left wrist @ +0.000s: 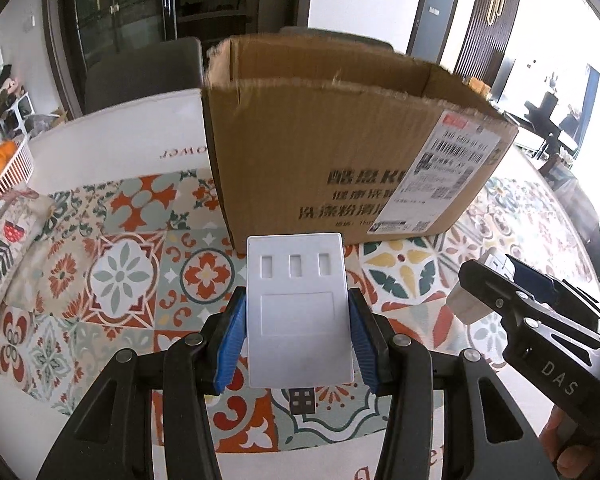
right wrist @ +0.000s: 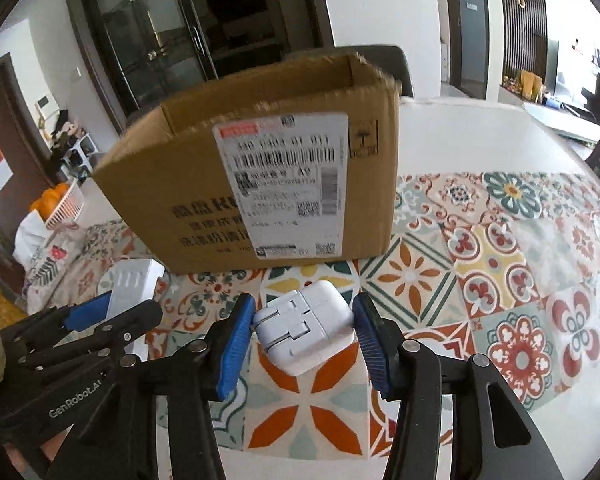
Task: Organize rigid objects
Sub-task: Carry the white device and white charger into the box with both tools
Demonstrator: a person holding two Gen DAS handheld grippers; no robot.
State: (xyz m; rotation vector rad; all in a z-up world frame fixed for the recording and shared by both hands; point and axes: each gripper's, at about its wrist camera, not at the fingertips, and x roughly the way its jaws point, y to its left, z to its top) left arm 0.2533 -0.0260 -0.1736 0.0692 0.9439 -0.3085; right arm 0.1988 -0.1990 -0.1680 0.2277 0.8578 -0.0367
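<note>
My left gripper (left wrist: 297, 296) is shut on a flat white USB hub (left wrist: 296, 320), its blue pads pressing on the long sides and its plug pointing back toward me. It hangs above the patterned tablecloth in front of an open cardboard box (left wrist: 340, 140). My right gripper (right wrist: 306, 304) is shut on a white power adapter (right wrist: 304, 328) with folded prongs, also lifted off the cloth before the box (right wrist: 260, 168). Each gripper shows in the other's view: the right one (left wrist: 496, 280) at the right edge, the left one (right wrist: 112, 304) with the hub (right wrist: 134, 284) at the left.
A tiled-pattern tablecloth (right wrist: 480, 264) covers the white table. At the left stand a white basket of oranges (left wrist: 8, 164) and a floral fabric pouch (left wrist: 12, 232). A dark chair (left wrist: 140, 72) stands behind the box. Open cloth lies to the right of the box.
</note>
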